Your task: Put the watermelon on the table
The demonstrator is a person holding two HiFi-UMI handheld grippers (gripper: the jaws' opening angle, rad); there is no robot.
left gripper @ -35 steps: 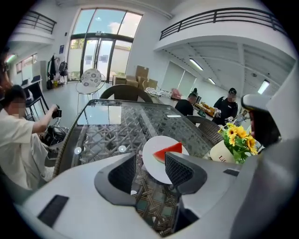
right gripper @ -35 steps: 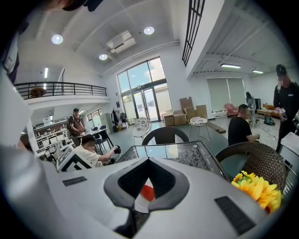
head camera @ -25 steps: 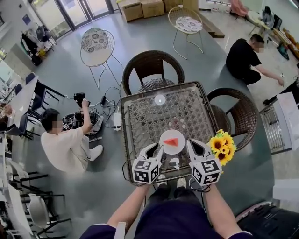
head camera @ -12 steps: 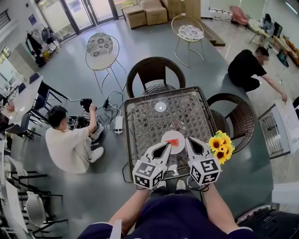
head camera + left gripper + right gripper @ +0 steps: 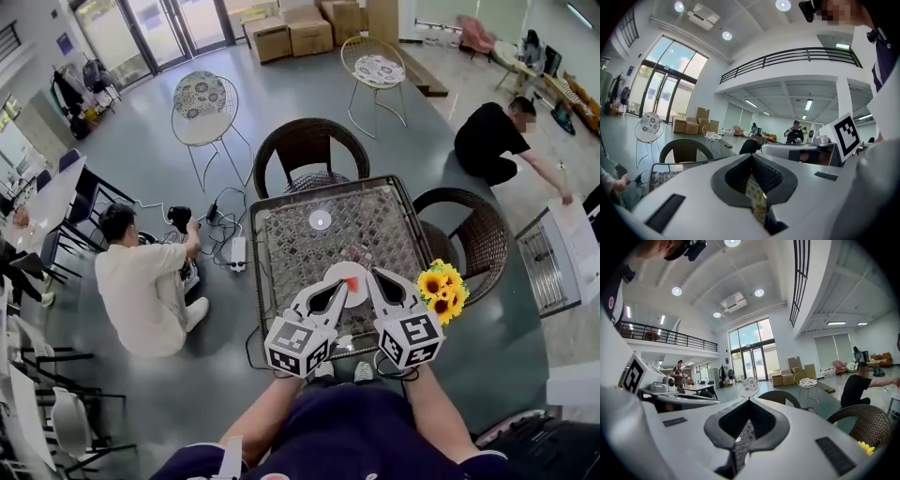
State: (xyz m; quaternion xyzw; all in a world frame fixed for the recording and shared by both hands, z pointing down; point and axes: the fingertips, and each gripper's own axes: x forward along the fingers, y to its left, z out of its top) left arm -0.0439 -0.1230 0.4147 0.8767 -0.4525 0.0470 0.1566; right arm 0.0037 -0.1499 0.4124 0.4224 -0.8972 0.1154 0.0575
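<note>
The watermelon (image 5: 352, 282) is a small red wedge lying flat on a white plate (image 5: 347, 270), just off centre toward 6 o'clock on the square, glass-topped wicker table (image 5: 300, 234)

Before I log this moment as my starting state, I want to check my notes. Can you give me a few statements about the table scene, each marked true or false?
1. A watermelon slice lies on a white plate on the table. True.
2. The sunflowers are at the table's left edge. False: they are at its right edge, beside the right gripper.
3. The left gripper is wide open. False: its jaws are together.
4. Two wicker chairs stand by the table, one at its far side and one at its right. True.
</note>
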